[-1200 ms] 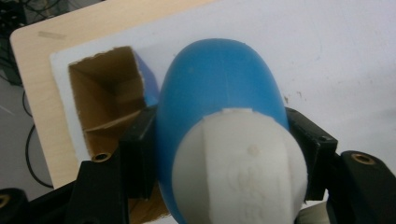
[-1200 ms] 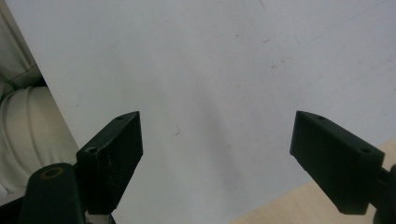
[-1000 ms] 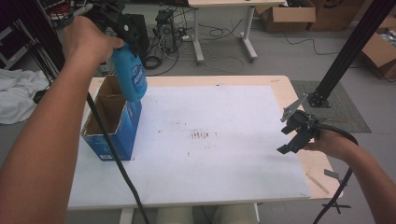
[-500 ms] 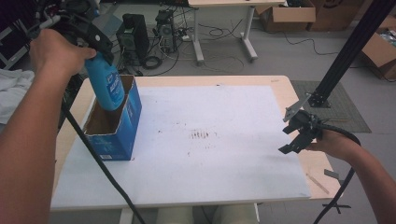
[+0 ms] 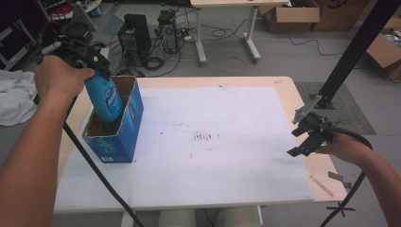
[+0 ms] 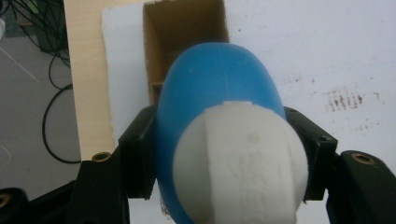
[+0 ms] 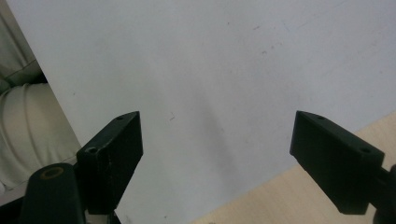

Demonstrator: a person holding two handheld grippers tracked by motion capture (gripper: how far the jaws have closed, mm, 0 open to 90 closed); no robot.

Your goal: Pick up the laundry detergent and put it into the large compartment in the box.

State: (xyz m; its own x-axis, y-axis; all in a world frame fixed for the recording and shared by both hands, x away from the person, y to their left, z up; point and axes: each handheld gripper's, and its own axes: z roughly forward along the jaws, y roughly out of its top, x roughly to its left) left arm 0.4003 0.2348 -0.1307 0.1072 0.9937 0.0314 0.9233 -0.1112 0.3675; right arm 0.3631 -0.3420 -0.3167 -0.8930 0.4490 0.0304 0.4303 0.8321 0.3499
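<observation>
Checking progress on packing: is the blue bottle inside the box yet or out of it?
Partly in. The blue bottle, tilted, has its lower end below the rim of the open box, its top clamped in the left hand-held gripper.

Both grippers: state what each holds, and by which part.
Left gripper clamps the blue bottle by its upper body, just below the white cap. Right gripper is open, holding nothing.

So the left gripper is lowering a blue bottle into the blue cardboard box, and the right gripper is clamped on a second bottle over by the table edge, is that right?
Not quite. The right gripper holds nothing: the right gripper view shows its jaws wide apart over the bare white table top. The rest stands: the left gripper is shut on the blue bottle, lowering it into the blue cardboard box.
</observation>
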